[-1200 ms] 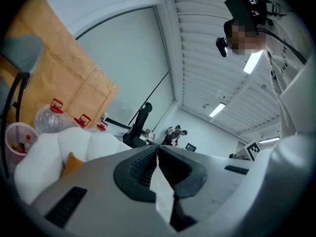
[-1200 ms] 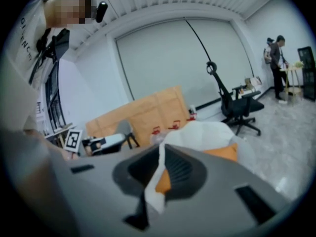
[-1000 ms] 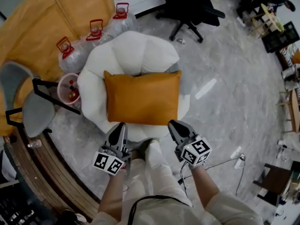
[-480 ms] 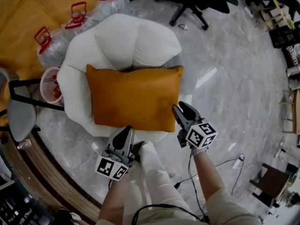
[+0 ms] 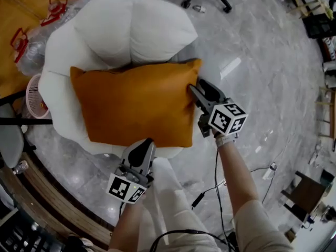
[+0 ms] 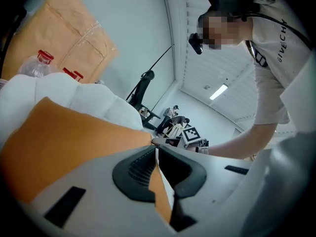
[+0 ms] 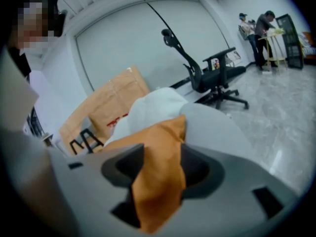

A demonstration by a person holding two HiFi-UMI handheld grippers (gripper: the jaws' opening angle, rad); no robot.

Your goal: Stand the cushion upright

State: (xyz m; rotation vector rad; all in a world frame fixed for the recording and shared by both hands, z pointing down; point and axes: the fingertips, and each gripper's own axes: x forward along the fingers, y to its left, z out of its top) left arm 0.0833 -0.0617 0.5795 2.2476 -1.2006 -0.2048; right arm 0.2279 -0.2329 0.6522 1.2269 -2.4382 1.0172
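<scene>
Hiding white chair (image 5: 131, 30) seat, cushion (image 5: 131, 104) lying flat

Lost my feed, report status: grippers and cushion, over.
Left gripper shut, tip at orange cushion's near edge. Right gripper jaws just been opening, cushion's right edge between them, unclamped. Cushion lying on white armchair, not upright. Nothing blocking.

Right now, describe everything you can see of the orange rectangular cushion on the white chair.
The orange rectangular cushion, smooth and leather-like, lies flat on the puffy white chair. Its right edge sits between the right gripper's jaws, which have just been opening. The shut left gripper is at its near edge.
</scene>
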